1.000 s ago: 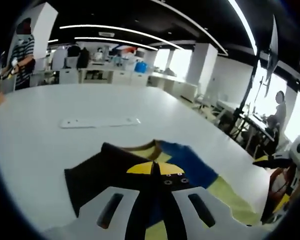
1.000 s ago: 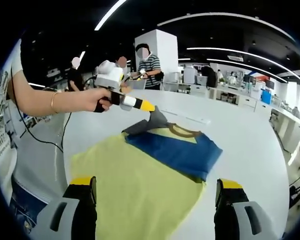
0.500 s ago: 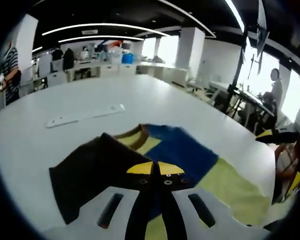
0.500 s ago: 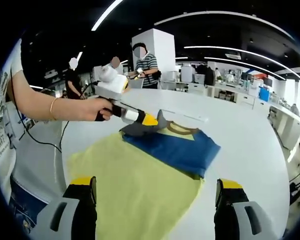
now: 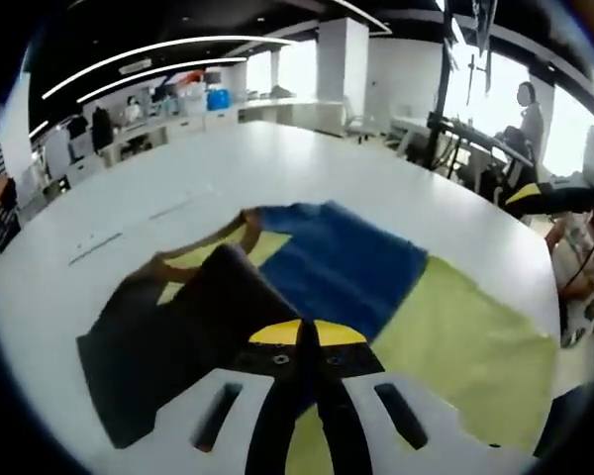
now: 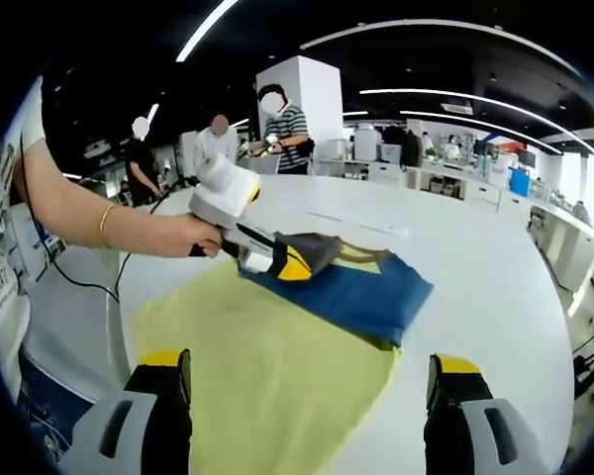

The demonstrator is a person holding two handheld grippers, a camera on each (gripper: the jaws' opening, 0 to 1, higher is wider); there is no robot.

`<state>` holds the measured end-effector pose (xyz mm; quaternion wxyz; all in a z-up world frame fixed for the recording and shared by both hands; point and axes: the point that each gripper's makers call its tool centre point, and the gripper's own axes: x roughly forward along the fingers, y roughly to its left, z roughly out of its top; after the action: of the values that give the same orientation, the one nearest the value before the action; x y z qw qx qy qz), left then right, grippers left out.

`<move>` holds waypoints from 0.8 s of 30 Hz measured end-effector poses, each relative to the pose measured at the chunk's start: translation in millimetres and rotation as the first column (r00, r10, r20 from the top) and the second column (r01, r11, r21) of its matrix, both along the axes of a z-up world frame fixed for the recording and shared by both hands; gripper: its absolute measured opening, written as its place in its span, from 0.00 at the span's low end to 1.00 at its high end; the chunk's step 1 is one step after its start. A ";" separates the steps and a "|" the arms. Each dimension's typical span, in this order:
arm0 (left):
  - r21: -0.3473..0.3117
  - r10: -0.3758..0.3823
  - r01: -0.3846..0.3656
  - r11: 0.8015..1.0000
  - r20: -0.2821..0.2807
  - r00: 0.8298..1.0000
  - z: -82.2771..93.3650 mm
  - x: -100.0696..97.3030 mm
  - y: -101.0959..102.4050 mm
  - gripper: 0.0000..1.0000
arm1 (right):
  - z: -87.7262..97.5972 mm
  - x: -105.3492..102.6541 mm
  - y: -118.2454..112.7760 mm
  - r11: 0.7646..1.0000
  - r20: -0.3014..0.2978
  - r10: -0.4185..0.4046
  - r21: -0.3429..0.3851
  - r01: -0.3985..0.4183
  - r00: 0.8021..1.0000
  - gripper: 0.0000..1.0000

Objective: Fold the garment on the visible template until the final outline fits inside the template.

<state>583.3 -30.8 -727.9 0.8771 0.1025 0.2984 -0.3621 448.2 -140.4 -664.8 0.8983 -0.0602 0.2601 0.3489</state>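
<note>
While the left gripper point(image 6: 299, 262) has its yellow-tipped jaws pinched together on the dark brown sleeve point(image 5: 168, 332) of the garment, the job in hand looks like carrying that sleeve inward over the body. Judgement: keep the pinch firm, lift only enough to clear the layer below, and lay the sleeve flat across the blue panel so no ridge forms at the shoulder fold.

Soft knit T-shirt point(image 6: 277, 366), colour-blocked: pale yellow lower body, deep blue chest panel point(image 5: 342, 272), brown ribbed collar point(image 5: 193, 262). It lies spread on a smooth white tabletop point(image 5: 307, 168), near the table's edge on the person's side. Cloth looks thin and limp; it drapes and tents where lifted, so it will slump if released early.

In the right gripper view the sleeve bunches around the left gripper's tips, raised just above the blue panel. A person's hand point(image 6: 183, 236) grips the tool's handle.

Right gripper point(image 6: 307, 391): jaws wide apart, holding nothing, hovering over the yellow hem end.

Template outline: cannot make one out under the shirt.
</note>
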 end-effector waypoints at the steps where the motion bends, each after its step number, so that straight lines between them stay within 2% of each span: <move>1: 0.002 -0.011 0.011 1.000 0.000 1.000 -1.4 -1.2 -1.1 0.03 | -0.1 -0.2 -0.1 1.000 0.000 -0.001 0.002 0.001 1.000 0.99; 4: 0.014 -0.044 0.044 0.999 0.001 0.999 -4.8 -5.8 -3.8 0.15 | -0.5 -0.7 -0.8 1.000 -0.001 -0.004 0.002 0.004 1.000 0.99; 6: 0.013 -0.065 0.064 0.998 0.046 0.997 0.3 -5.3 -4.9 0.24 | -0.6 -0.9 -0.9 1.000 -0.002 -0.005 0.001 0.005 1.000 0.99; 10: -0.021 -0.012 0.014 1.000 0.104 0.994 13.0 3.7 3.9 0.43 | 0.0 0.3 -0.8 1.000 0.001 -0.005 0.002 0.005 1.000 0.99; 12: -0.069 0.035 -0.026 0.997 0.131 0.991 21.3 9.2 9.8 0.53 | 0.4 0.8 -0.3 1.000 0.002 -0.005 0.005 0.005 1.000 0.99; 14: -0.089 0.074 -0.063 0.994 0.127 0.989 23.0 11.1 18.9 0.60 | 1.2 0.9 0.6 1.000 0.005 -0.004 0.007 0.004 1.000 0.99; 19: -0.085 0.131 -0.124 0.989 0.095 0.987 14.7 14.6 36.2 0.68 | -0.2 0.8 1.9 1.000 0.003 -0.001 0.008 0.001 1.000 0.99; 21: -0.103 0.168 -0.161 0.981 0.066 0.984 10.7 15.4 42.6 0.67 | -0.3 0.9 2.6 1.000 0.002 -0.001 0.012 0.001 1.000 0.99; 22: -0.123 0.198 -0.193 0.974 0.031 0.980 7.0 15.4 46.0 0.67 | -0.3 1.1 2.8 1.000 0.001 -0.002 0.016 0.002 1.000 0.99; 24: -0.138 0.211 -0.206 0.969 0.026 0.977 5.6 17.7 49.9 0.65 | -1.1 0.9 3.3 1.000 -0.001 0.001 0.014 -0.001 1.000 0.99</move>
<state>601.0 19.1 -722.3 0.9211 0.0183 0.2645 -0.2850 449.2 -137.1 -665.9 0.8984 -0.0538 0.2582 0.3512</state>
